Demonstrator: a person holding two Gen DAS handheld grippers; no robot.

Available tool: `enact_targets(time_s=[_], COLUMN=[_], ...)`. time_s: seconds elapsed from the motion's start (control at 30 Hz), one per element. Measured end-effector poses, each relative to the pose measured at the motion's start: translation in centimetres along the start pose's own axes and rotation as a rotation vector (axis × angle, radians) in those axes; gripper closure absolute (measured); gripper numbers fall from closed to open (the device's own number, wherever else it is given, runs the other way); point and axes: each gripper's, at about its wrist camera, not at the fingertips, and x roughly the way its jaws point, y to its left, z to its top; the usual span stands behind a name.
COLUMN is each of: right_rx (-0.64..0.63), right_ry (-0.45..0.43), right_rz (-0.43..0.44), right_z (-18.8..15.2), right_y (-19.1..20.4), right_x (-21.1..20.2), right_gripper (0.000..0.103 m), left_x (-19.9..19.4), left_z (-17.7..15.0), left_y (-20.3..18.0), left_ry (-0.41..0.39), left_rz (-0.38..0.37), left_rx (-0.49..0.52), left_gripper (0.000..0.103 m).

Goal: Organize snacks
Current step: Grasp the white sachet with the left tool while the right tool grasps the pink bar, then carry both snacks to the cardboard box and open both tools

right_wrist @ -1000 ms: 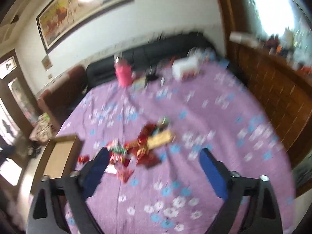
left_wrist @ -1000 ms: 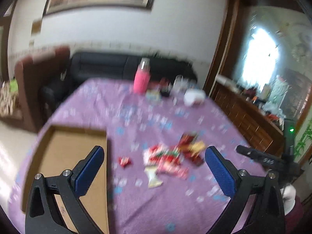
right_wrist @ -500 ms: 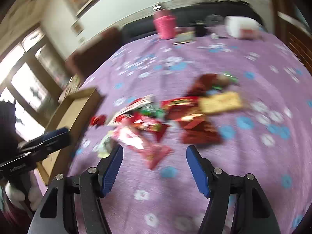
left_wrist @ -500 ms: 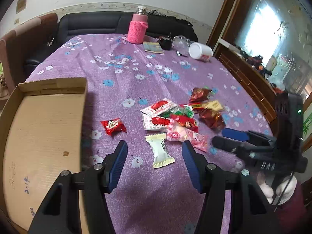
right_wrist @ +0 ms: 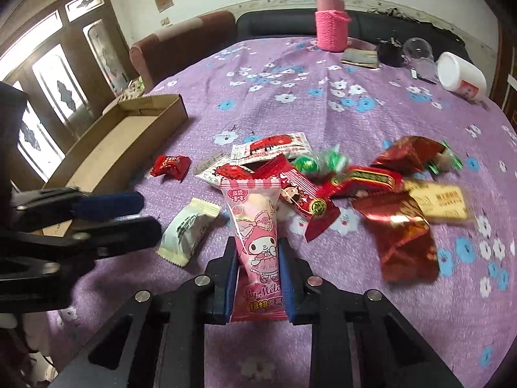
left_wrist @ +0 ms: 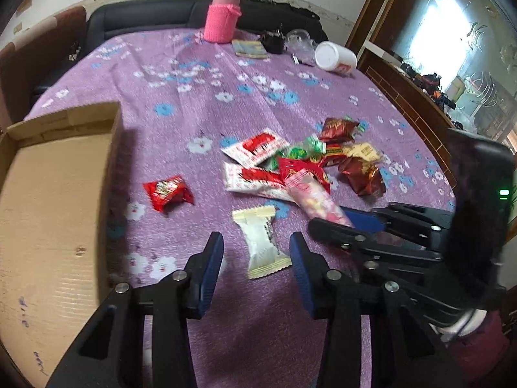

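Observation:
A heap of snack packets (left_wrist: 290,158) (right_wrist: 339,177) lies on the purple flowered tablecloth. My right gripper (right_wrist: 257,249) is shut on a pink cartoon packet (right_wrist: 258,226) at the near edge of the heap. The left wrist view shows that gripper (left_wrist: 336,220) and the pink packet (left_wrist: 310,194) from the side. My left gripper (left_wrist: 257,252) (right_wrist: 148,213) straddles a white packet (left_wrist: 261,242) (right_wrist: 187,226). Its jaws are closing and the pads stand just clear of the wrapper. A small red packet (left_wrist: 168,190) (right_wrist: 170,166) lies alone near the open cardboard box (left_wrist: 48,194) (right_wrist: 113,148).
A pink-sleeved bottle (left_wrist: 223,21) (right_wrist: 332,26), a white jar on its side (left_wrist: 334,58) (right_wrist: 462,76), a booklet and a glass stand at the table's far edge. A dark sofa lies behind, with a wooden cabinet (left_wrist: 413,106) on the right.
Both grippers came down toward the table and tilted downward. The right jaws closed on the pink packet. The left jaws narrowed around the white packet.

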Motion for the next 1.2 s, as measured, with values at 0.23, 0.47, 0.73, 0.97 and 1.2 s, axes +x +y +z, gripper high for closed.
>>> enact_targets(time_s=[0.23, 0.47, 0.73, 0.97, 1.2], right_rx=[0.123, 0.138, 0.178, 0.114, 0.040], right_ry=[-0.046, -0.073, -0.120, -0.141, -0.108], right_rz=[0.040, 0.045, 0.051, 0.076, 0.154], right_z=[-0.6, -0.9, -0.8, 0.2, 2.8], right_y=[-2.6, -2.9, -2.3, 2.8, 9.3], right_x=[-1.3, -1.9, -3.9, -6.3, -5.7], right_gripper=[0.078, 0.078, 0.078, 0.078, 0.078], left_x=[3.2, 3.7, -1.4, -7.5, -11.4], left_z=[0.6, 0.1, -0.6, -1.3, -1.4], left_y=[-1.3, -3.0, -1.7, 1.9, 8.6], left_ry=[0.029, -0.010, -0.072, -0.171, -0.230], left_rz=[0.053, 0.146, 0.031, -0.027, 0.059], left_rx=[0.033, 0.114, 0.024, -0.065, -0.160], left_gripper=[0.062, 0.074, 0.083, 0.083, 0.083])
